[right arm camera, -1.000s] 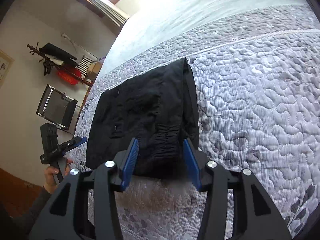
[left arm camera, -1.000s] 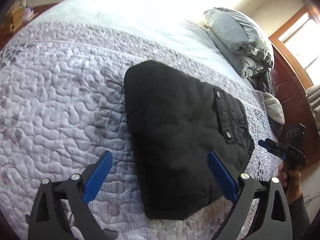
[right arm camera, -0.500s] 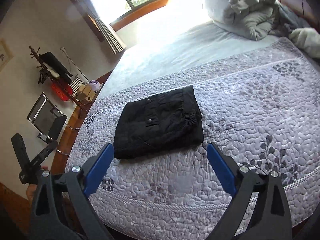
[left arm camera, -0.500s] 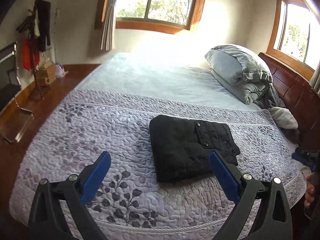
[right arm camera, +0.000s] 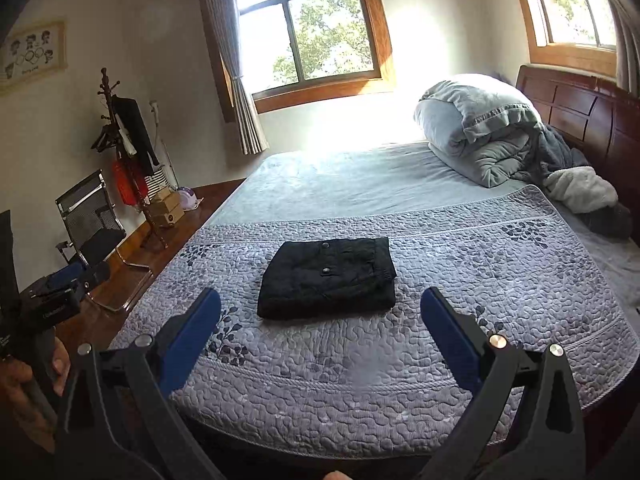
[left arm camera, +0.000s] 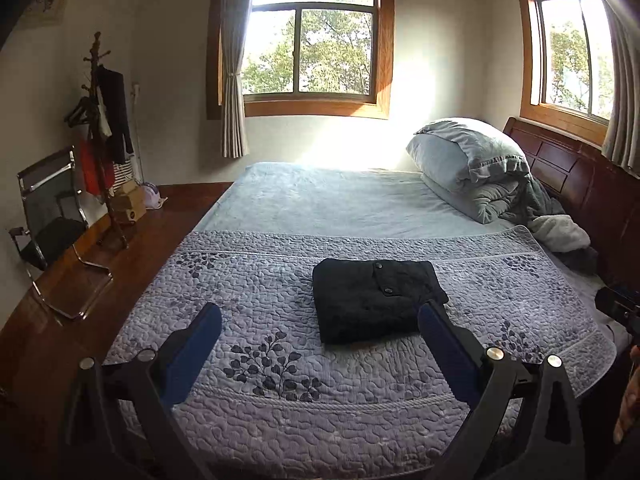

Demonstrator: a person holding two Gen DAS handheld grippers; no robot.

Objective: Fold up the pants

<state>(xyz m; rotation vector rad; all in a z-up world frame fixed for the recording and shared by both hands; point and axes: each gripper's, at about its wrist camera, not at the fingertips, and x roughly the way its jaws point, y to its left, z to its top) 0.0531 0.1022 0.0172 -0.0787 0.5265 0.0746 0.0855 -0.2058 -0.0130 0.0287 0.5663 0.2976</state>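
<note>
The bed [right arm camera: 500,264] carried the pants [right arm camera: 326,278], folded into a compact stack on the quilt. I judged the fold complete: withdraw clear without snagging, left gripper [left arm camera: 320,334] and right gripper [right arm camera: 320,320] both released, the right's jaws having just been opening with nothing between them.

The right gripper [left arm camera: 618,306] appears only in part at the left wrist view's right edge; its fingers are cut off. The hand [right arm camera: 28,384] holding the left gripper [right arm camera: 76,276] is cropped by the frame's left edge. The far corner of the bed [right arm camera: 624,252] is hidden under heaped bedding [right arm camera: 504,140]. Items beside the coat rack [left arm camera: 104,136] are too small to identify.
</note>
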